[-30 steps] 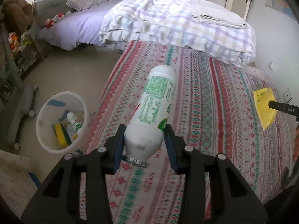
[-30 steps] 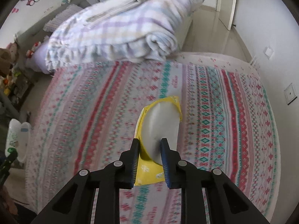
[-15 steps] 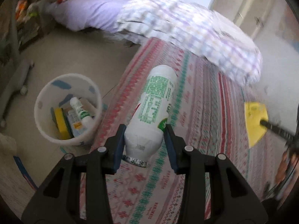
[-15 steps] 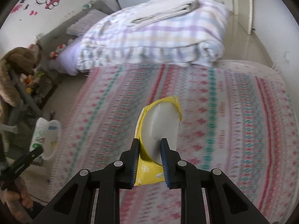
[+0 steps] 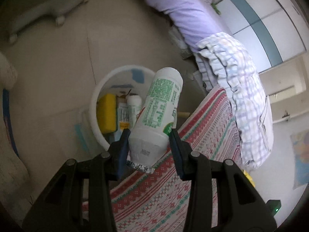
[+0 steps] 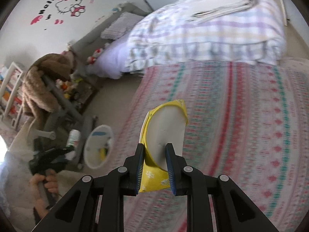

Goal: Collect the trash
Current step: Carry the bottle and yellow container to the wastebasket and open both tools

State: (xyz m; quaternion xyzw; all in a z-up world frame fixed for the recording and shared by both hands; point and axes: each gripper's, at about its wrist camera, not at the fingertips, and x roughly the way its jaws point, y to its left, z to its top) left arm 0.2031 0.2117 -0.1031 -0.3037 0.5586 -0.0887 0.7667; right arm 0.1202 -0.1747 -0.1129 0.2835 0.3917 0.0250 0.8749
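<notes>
White plastic bottle (image 5: 160,114) with green print sits pinched in the left gripper (image 5: 148,150), hanging right over the white trash bin (image 5: 94,104) on the floor by the bed (image 5: 193,174). Right gripper (image 6: 155,166) clamps a yellow wrapper (image 6: 154,179) above the bedspread.

A bed takes up most of the room, its patterned bedspread (image 6: 241,116) striped in red, green and pink. At twelve o'clock on it a plaid quilt (image 6: 208,32) lies folded in a thick heap, with a pale folded sheet (image 6: 229,7) on top. Toward ten o'clock stands a second bed in lilac sheets (image 6: 114,58), a checked pillow (image 6: 119,27) at its head. Above it the wall carries a Hello Kitty decal (image 6: 67,5) (pink bow, black lettering). At nine o'clock a brown plush toy (image 6: 44,81) slumps over a grey frame, beside white shelves (image 6: 9,89). The floor (image 5: 58,58) is beige tile.
</notes>
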